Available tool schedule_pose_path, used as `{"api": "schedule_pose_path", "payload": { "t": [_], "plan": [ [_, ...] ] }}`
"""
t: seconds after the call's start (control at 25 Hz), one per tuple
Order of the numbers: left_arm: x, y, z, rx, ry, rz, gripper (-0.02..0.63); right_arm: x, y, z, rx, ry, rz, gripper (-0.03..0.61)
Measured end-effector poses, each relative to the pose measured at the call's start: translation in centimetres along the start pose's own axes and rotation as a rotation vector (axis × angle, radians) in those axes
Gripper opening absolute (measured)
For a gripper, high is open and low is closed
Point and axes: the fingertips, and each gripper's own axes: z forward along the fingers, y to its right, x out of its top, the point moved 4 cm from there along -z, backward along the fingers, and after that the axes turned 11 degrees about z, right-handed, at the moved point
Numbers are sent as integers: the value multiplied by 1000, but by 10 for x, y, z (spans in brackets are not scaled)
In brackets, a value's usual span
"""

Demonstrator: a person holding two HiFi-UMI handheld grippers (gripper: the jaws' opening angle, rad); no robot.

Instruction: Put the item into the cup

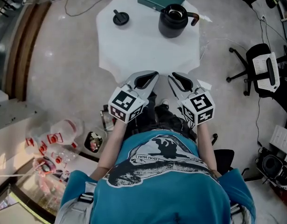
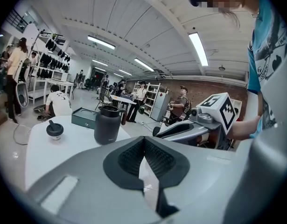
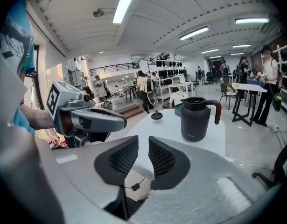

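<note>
Left gripper (image 2: pixel 144 141): jaws pressed together, nothing held. Right gripper (image 3: pixel 143 143): jaws parted narrowly, nothing held. Cup (image 1: pixel 173 20) untouched on surface (image 1: pixel 148 48).

The head view looks steeply down from above the person (image 1: pixel 152 171) onto the white table (image 1: pixel 148 50), from just beyond its near edge. The left gripper view and right gripper view sit low at that near edge, side by side. Both face level across the top towards the far edge. All three views share the dark jug (image 1: pixel 173 20) and the black lid (image 1: pixel 120 17).
</note>
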Motion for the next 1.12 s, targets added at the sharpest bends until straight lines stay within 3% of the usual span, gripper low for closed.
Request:
{"api": "schedule_pose_path", "payload": {
  "t": [0.44, 1.12],
  "plan": [
    [-4, 67, -2, 38, -12, 28, -2, -26, -6, -44, 73, 39, 30, -6],
    [-6, 122, 2, 68, 6, 70, 0, -44, -11, -88, 171, 88, 17, -2]
  ]
}}
